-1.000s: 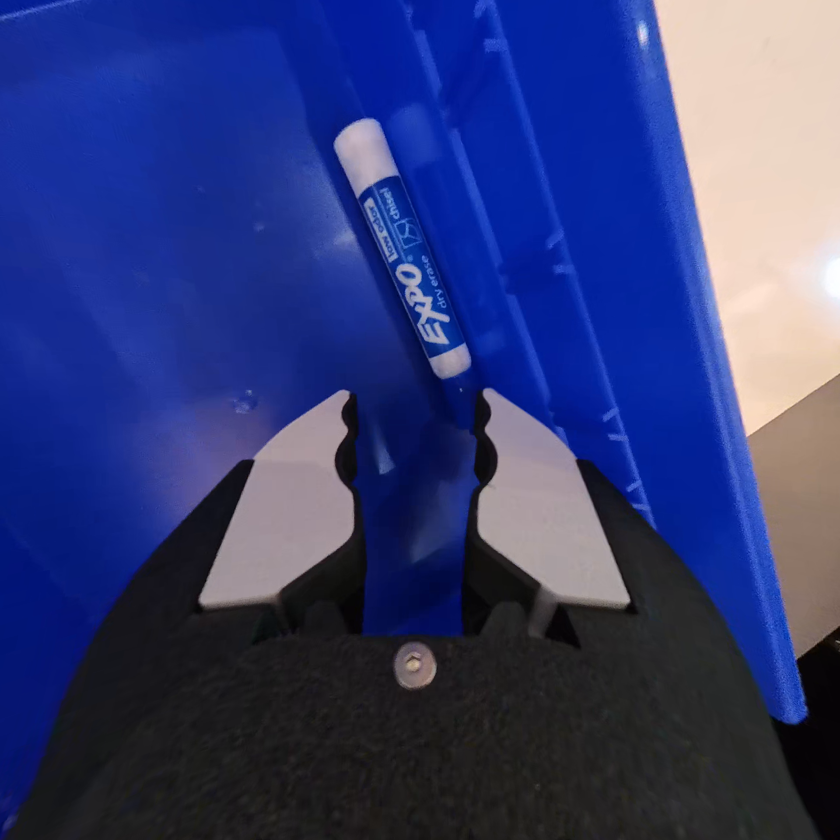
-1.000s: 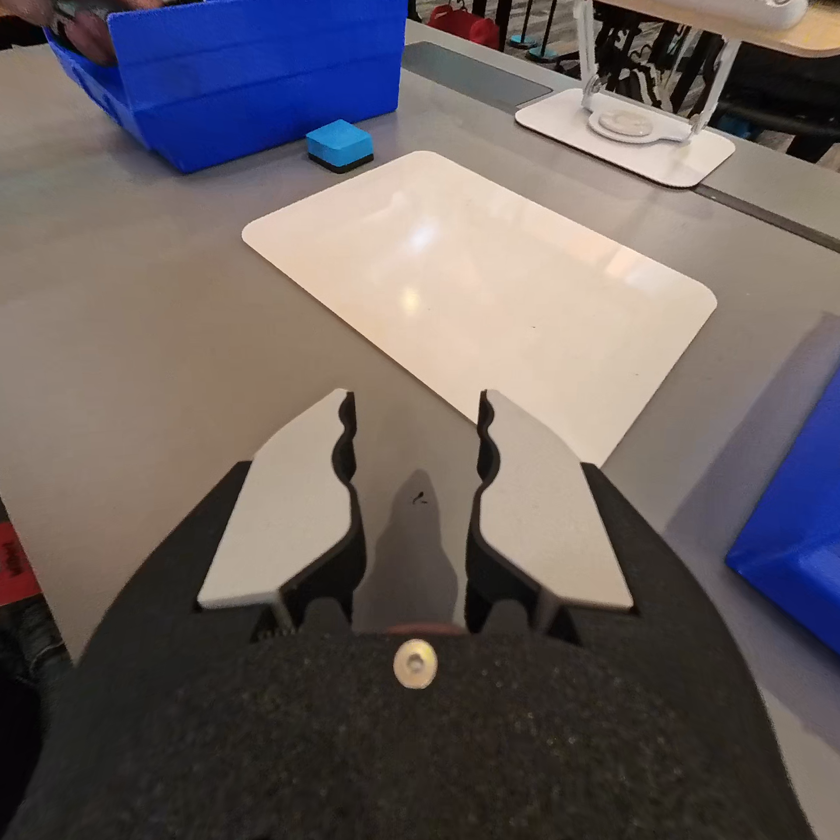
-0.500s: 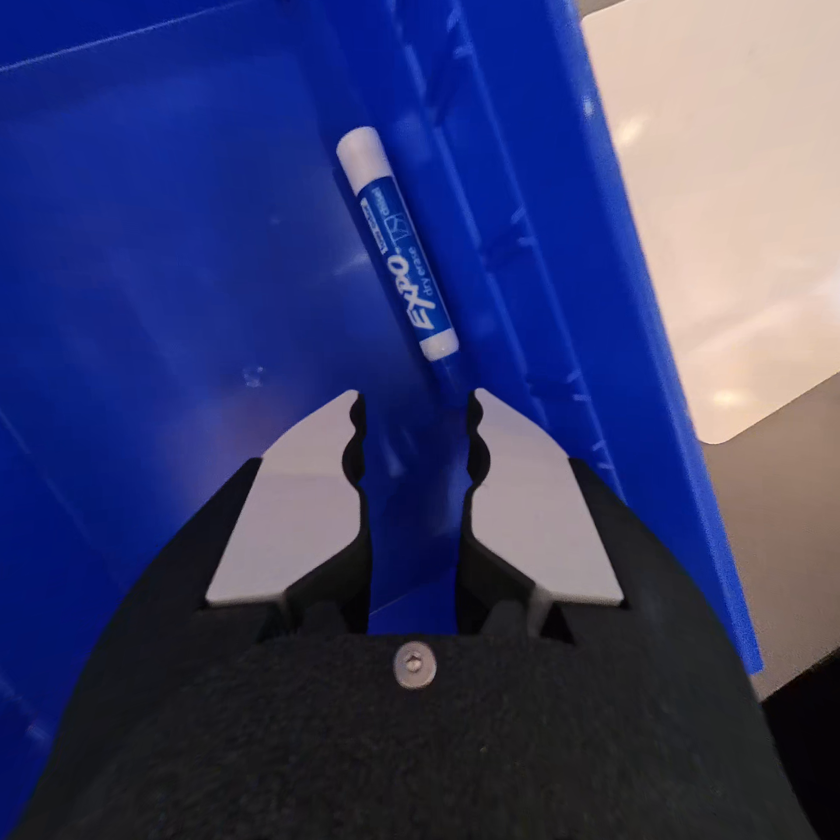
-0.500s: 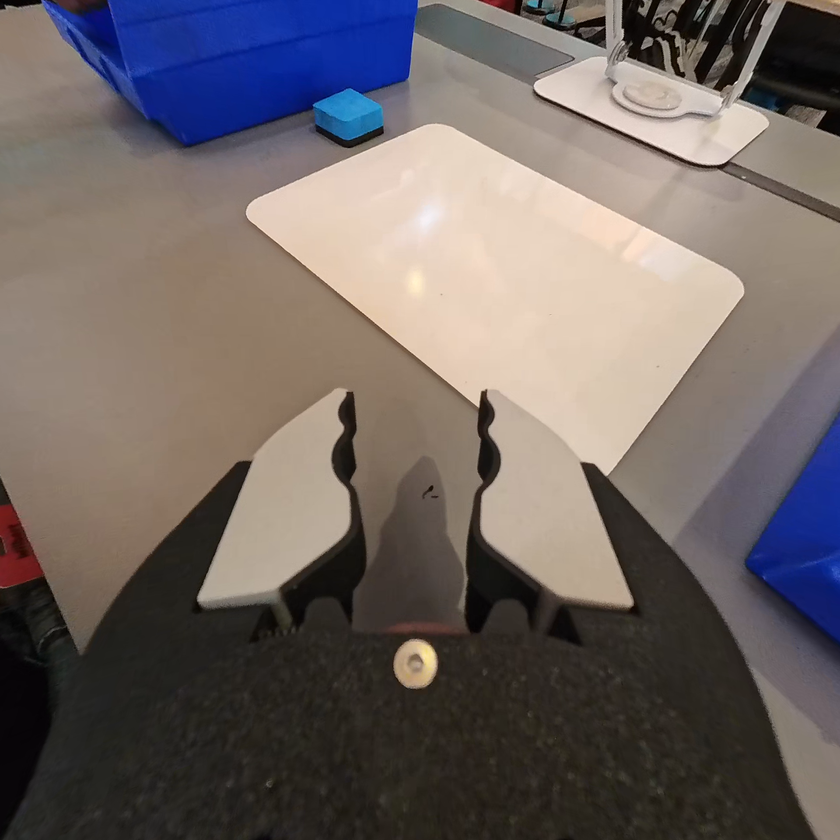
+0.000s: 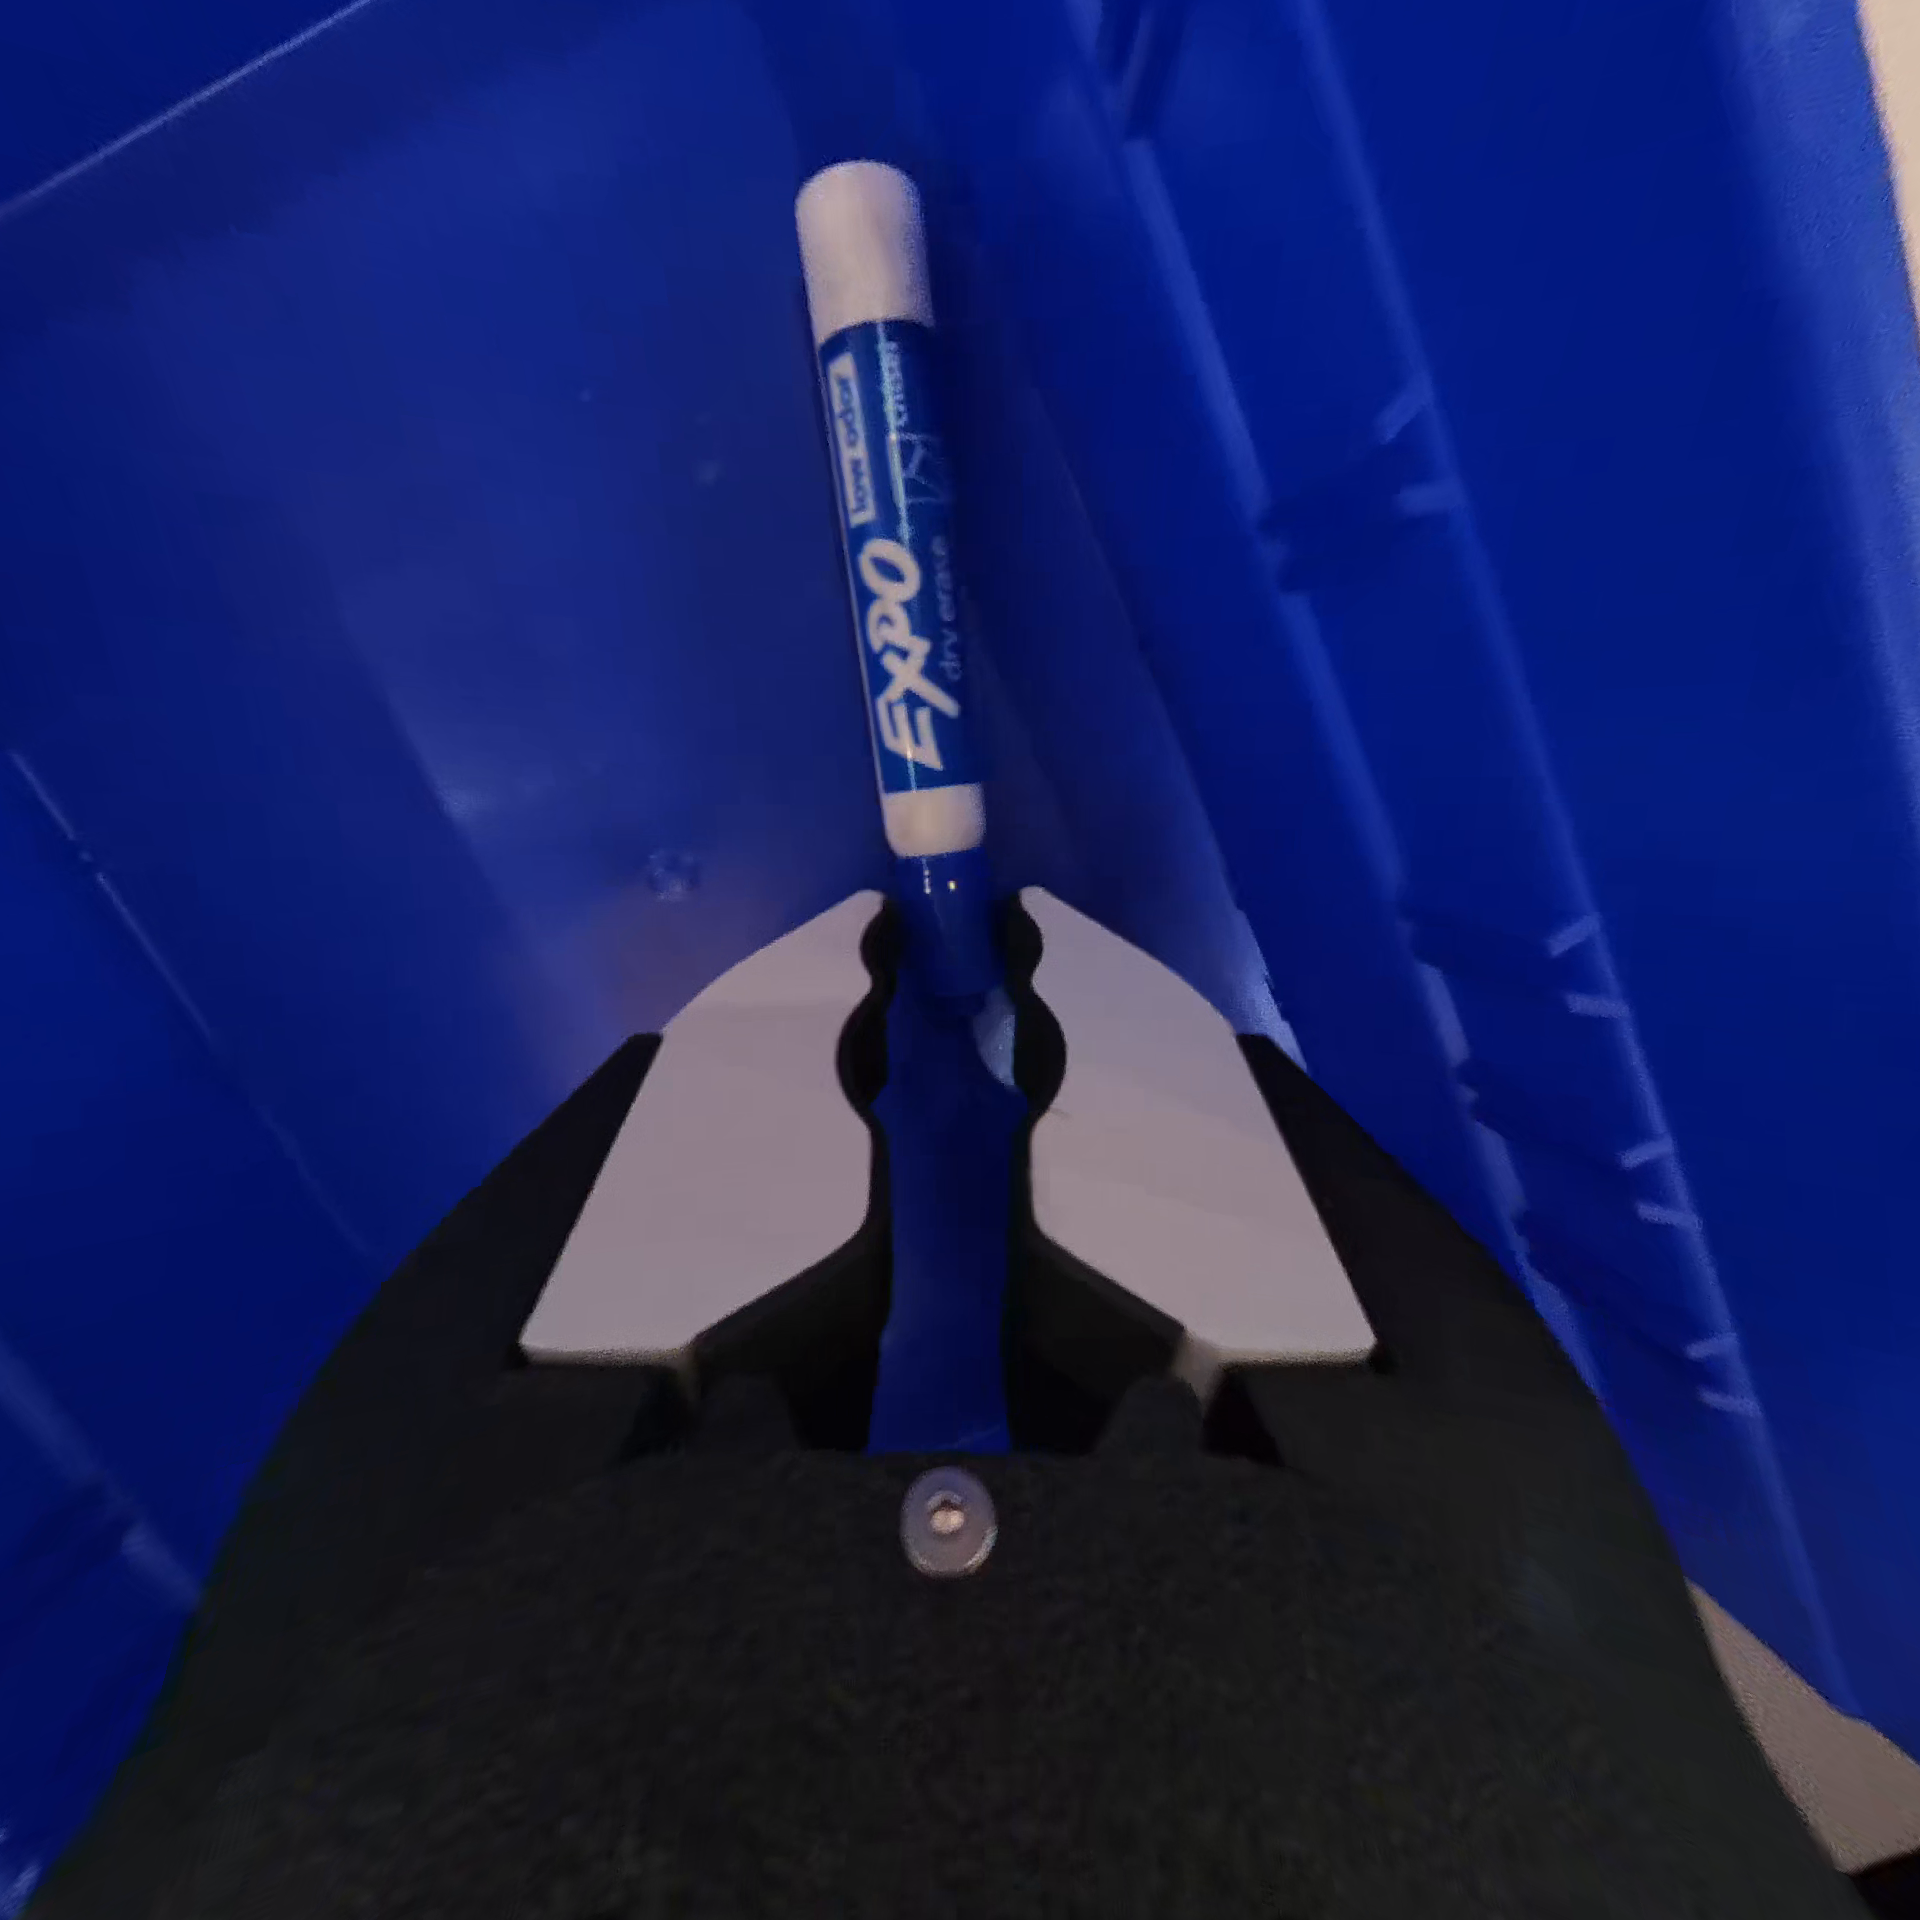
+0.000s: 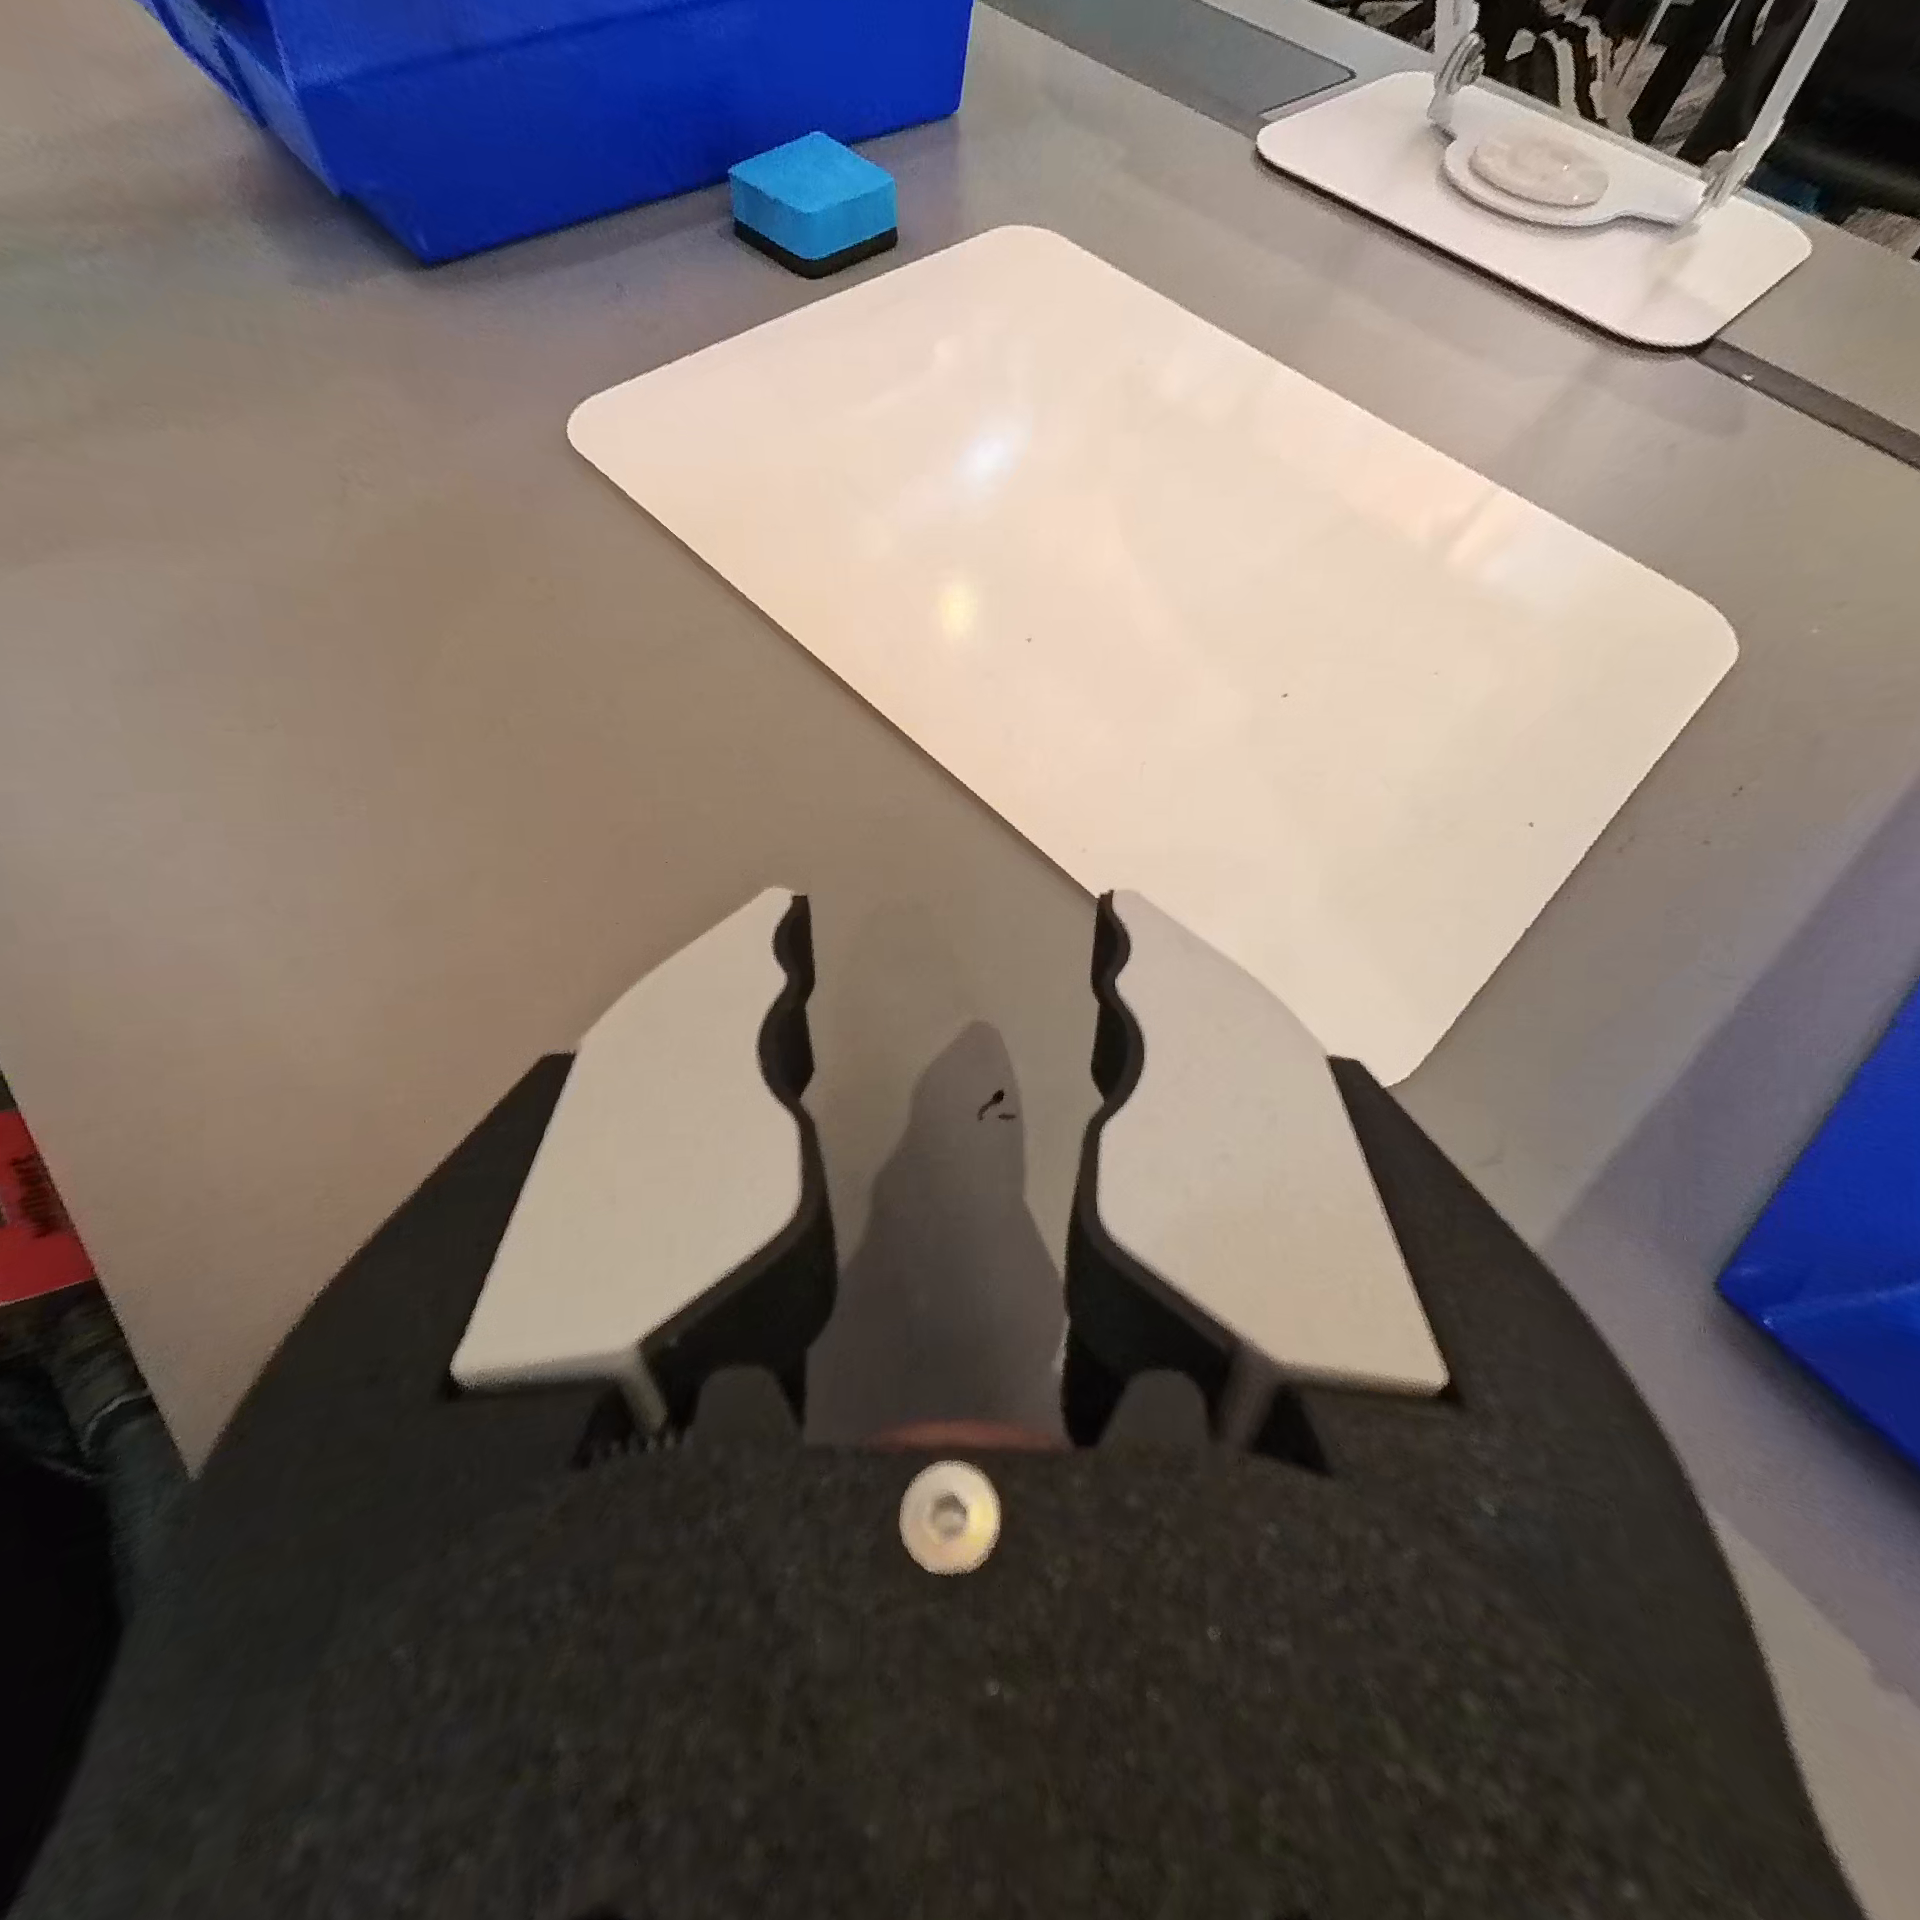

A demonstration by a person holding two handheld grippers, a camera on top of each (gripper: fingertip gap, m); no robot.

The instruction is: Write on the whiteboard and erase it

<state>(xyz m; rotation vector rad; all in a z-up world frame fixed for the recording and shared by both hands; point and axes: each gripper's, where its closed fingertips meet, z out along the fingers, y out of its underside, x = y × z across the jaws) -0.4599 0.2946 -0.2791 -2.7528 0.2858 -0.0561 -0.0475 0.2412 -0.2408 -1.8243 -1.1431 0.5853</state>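
Observation:
In the left wrist view my left gripper (image 5: 943, 914) is inside a blue bin (image 5: 416, 520) and is shut on the blue cap end of a white and blue marker (image 5: 894, 499). The marker points straight away from me along the bin's wall. In the right wrist view my right gripper (image 6: 948, 914) is open and empty above the grey table (image 6: 312, 623), just short of the near edge of the white whiteboard (image 6: 1143, 582). A blue eraser with a black base (image 6: 812, 216) sits on the table beyond the board's far left corner.
The blue bin (image 6: 582, 94) shows at the far left of the table, next to the eraser. Another blue bin's corner (image 6: 1839, 1278) is at the right edge. A white stand on a white base (image 6: 1538, 197) sits at the far right.
My left gripper's fingers have closed from wide open onto the marker's cap end, and the marker now lies in line with them. My right gripper has moved slightly forward and stays open.

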